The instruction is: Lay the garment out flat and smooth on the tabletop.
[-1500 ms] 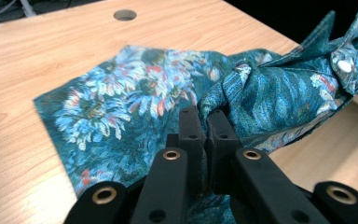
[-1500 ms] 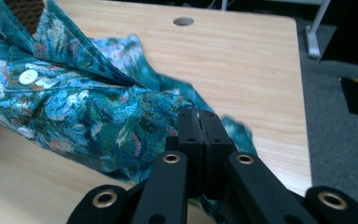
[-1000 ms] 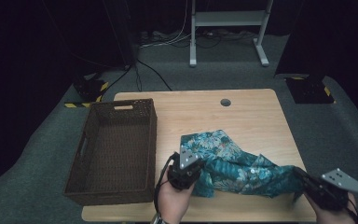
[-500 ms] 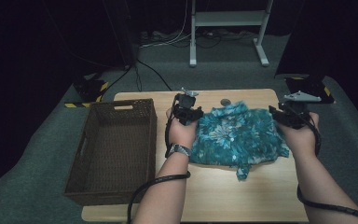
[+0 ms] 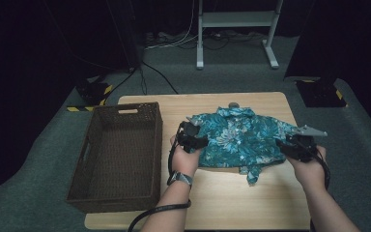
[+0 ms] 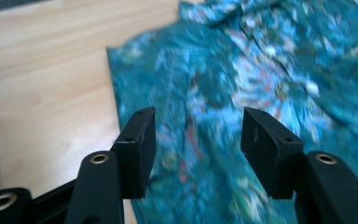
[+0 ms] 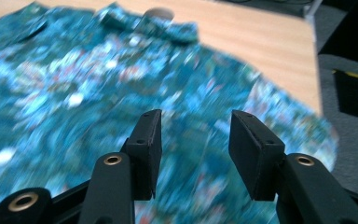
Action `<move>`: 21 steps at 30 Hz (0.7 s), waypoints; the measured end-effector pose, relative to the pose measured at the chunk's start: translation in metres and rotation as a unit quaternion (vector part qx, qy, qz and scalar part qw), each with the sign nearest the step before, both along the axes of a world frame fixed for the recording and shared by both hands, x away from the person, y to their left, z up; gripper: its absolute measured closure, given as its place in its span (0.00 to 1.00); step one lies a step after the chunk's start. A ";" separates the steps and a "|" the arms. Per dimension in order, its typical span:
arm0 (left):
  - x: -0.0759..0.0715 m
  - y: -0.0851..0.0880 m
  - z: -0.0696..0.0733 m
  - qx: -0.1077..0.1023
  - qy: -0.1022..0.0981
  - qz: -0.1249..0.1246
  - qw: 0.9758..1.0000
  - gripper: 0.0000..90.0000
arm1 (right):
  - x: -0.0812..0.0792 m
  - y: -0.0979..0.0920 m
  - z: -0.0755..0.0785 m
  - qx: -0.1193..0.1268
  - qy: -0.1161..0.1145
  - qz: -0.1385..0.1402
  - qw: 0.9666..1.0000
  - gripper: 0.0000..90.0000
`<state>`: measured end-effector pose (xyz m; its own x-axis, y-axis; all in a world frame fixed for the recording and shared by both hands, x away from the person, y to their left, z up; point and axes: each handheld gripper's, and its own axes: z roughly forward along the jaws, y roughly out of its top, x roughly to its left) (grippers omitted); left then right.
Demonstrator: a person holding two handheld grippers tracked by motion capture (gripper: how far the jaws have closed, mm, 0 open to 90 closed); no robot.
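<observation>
Shirt (image 5: 241, 140) spread flat on the worktop (image 5: 222, 198), collar away; both grippers (image 5: 193, 137) (image 5: 294, 145) have just been opening, fingers part-open and empty. Folding and the basket (image 5: 121, 154) remain.

A light wooden table (image 5: 222, 203) is carrying a teal floral shirt (image 5: 241, 140) lying spread toward one o'clock and a dark wicker basket (image 5: 118, 154) sitting at nine o'clock.

The high view is dim, its surroundings nearly black; the tabletop (image 5: 222, 203) is lit from above. In both gripper views the shirt (image 6: 242, 84) is smeared by motion blur.
</observation>
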<state>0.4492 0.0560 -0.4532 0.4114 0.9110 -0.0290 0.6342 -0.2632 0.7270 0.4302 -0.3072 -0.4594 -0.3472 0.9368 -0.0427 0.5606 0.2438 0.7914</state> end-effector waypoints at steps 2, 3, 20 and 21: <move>-0.010 0.001 -0.009 -0.004 0.003 -0.007 1.000 0.50 | -0.010 0.001 -0.010 0.006 0.004 0.005 1.000 0.61; -0.015 0.001 -0.014 -0.003 0.006 -0.011 1.000 0.50 | -0.016 0.002 -0.014 0.007 0.004 0.008 1.000 0.61; -0.067 -0.003 -0.064 0.012 0.025 -0.049 0.998 0.42 | -0.086 0.025 -0.053 0.024 0.021 0.043 0.999 0.60; -0.066 -0.003 -0.065 0.015 0.025 -0.049 0.998 0.42 | -0.087 0.028 -0.054 0.024 0.021 0.047 0.998 0.60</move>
